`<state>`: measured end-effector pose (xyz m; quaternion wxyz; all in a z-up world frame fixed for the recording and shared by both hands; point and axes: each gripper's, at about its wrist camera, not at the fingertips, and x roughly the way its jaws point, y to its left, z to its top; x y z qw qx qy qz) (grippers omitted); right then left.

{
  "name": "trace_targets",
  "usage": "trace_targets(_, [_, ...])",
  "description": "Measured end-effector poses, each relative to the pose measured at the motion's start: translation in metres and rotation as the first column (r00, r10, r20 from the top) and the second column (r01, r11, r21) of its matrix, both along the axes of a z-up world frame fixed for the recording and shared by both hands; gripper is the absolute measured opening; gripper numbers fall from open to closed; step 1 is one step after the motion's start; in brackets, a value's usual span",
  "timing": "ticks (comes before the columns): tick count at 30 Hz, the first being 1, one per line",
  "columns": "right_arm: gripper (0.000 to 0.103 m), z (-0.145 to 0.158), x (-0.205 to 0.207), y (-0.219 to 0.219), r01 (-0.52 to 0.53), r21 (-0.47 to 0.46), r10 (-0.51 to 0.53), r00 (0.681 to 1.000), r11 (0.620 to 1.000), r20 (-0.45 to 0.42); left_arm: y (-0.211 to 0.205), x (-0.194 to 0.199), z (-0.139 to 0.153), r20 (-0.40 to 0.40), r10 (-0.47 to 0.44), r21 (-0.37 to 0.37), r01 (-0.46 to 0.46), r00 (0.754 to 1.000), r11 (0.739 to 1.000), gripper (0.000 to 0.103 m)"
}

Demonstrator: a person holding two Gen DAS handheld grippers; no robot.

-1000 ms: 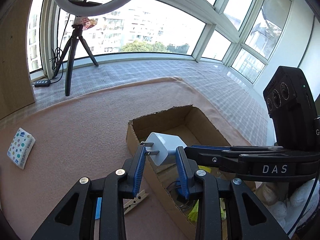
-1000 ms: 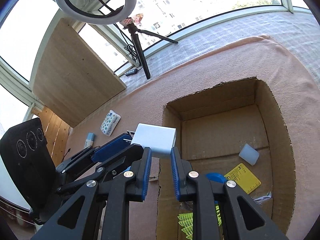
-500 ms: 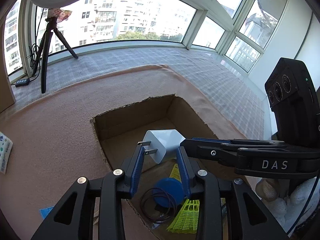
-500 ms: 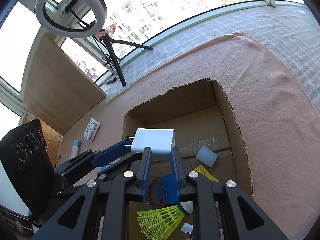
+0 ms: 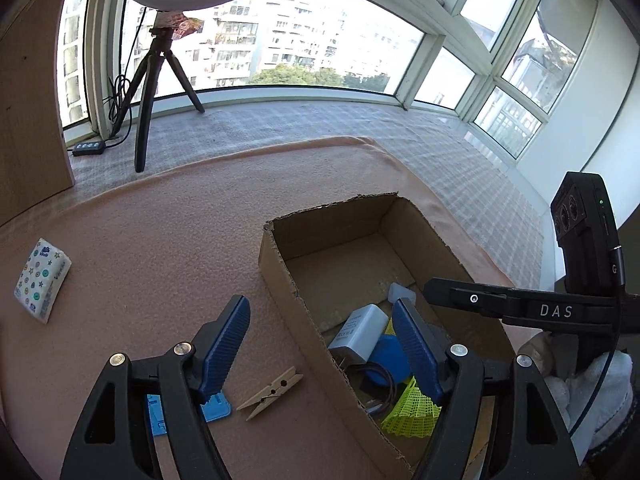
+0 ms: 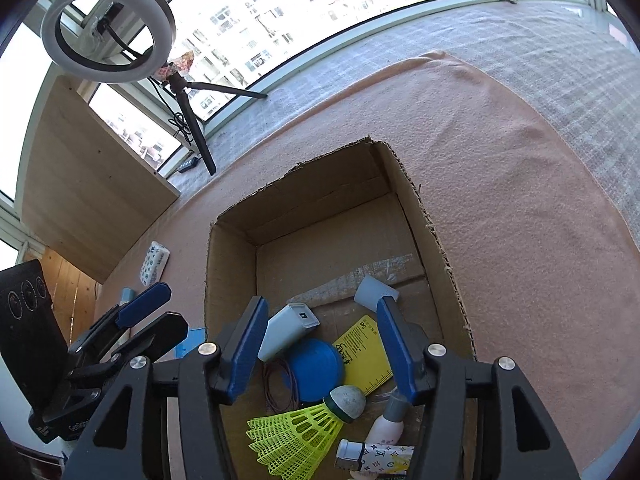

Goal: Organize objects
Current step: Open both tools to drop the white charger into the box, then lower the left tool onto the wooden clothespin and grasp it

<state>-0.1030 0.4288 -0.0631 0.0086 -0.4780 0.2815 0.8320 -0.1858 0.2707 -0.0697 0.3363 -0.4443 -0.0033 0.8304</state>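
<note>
While both tools hang over the cardboard box point(image 6: 404, 184) with their jaws spread wide and nothing between them, the right gripper point(image 6: 322, 344) looks straight down into it and the left gripper point(image 5: 324, 346) straddles its near-left wall. Inside the box the white charger point(image 6: 286, 330) lies on its side on the floor, resting against a blue disc point(image 6: 314, 368) with a thin loop of cord beside it. Around these lie a yellow ruler card point(image 6: 366, 354), a neon shuttlecock point(image 6: 304, 430), a small translucent cap point(image 6: 374, 292) and, partly cut off by the right tool's frame, a pink bottle point(image 6: 386, 426). Outside the box, on the pink cloth point(image 5: 160, 240), a wooden clothespin point(image 5: 270, 392) lies beside a blue item point(image 5: 216, 408) mostly hidden under the left tool; a tissue pack point(image 5: 42, 280) sits well apart.
</note>
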Motion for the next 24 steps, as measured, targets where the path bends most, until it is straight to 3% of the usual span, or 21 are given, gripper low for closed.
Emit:
trace_targets(9, [0.053, 0.015, 0.030, -0.017, -0.003, -0.036, 0.001, 0.998, 0.999, -0.056, -0.048, 0.002, -0.007, -0.013, 0.030, -0.063, -0.031, 0.999, 0.997, 0.076])
trace_targets(12, [0.053, 0.021, 0.044, -0.019, 0.010, -0.047, -0.014, 0.997, 0.999, -0.069, -0.056, 0.003, -0.013, -0.011, 0.031, -0.087, -0.032, 0.999, 0.996, 0.071])
trace_targets(24, [0.053, 0.031, 0.082, -0.011, 0.059, -0.071, -0.064, 0.994, 0.996, -0.085, -0.010, 0.020, -0.055, 0.000, -0.139, -0.243, 0.135, 0.990, 0.961, 0.048])
